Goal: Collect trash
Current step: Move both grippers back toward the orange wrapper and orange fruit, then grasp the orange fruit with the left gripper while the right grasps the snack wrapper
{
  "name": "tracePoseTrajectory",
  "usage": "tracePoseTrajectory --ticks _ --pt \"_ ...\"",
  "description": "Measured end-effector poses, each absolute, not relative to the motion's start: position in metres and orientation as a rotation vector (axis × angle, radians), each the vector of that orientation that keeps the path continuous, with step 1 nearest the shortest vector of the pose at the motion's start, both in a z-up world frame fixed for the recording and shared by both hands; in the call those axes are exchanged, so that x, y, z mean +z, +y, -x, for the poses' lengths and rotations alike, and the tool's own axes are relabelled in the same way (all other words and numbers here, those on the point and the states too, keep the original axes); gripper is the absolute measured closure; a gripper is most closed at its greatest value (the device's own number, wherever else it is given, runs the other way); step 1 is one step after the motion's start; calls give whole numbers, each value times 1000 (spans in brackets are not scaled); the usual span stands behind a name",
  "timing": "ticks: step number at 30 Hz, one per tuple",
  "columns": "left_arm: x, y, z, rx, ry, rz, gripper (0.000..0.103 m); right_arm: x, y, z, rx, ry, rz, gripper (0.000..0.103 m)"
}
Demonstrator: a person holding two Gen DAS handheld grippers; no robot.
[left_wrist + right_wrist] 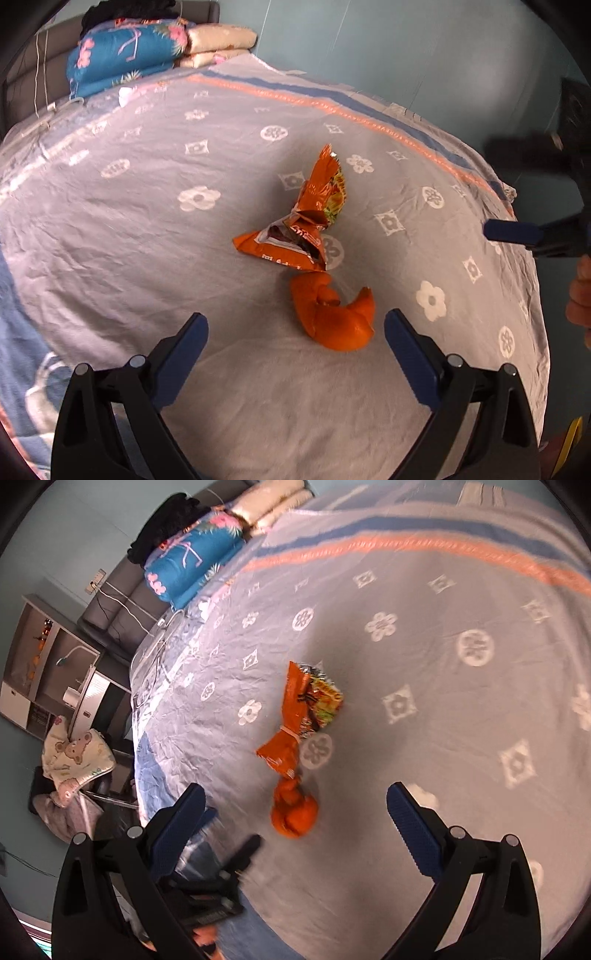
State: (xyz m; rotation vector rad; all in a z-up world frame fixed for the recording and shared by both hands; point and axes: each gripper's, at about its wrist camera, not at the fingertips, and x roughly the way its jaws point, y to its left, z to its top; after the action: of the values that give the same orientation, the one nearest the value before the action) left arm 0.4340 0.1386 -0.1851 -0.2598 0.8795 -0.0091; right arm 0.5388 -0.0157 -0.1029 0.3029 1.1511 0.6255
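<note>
An orange peel [338,319] lies on the grey patterned bedspread [147,240], just ahead of my left gripper [295,326], which is open and empty with the peel between and slightly beyond its fingertips. A crumpled orange snack wrapper [306,221] lies just past the peel. In the right wrist view the peel [293,814] and the wrapper [303,712] lie ahead of my right gripper [297,799], which is open and empty above the bed. The right gripper shows at the right edge of the left wrist view [532,236]. The left gripper shows low in the right wrist view [225,871].
Folded quilts [129,51] and pillows [218,40] are stacked at the head of the bed. The bed's edge [142,738] drops to a floor area with a chair draped in a bear blanket [74,760] and shelves [40,657].
</note>
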Motion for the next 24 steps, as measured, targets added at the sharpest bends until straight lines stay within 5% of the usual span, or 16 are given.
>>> tracePoseTrajectory --ticks 9,17,18,20,24 --pt "-207 135 -461 -39 901 321 18 -144 29 -600 584 1277 -390 8" --pt "-224 132 -463 -80 920 403 46 -174 65 -638 536 1346 -360 10" --pt "-225 132 -464 -81 920 406 49 -178 70 -643 529 1361 -346 11" --pt "-227 131 -465 -105 924 424 62 -183 77 -646 520 1377 -324 32" --pt "-229 129 -462 -107 912 427 72 -196 90 -652 483 1400 -266 40"
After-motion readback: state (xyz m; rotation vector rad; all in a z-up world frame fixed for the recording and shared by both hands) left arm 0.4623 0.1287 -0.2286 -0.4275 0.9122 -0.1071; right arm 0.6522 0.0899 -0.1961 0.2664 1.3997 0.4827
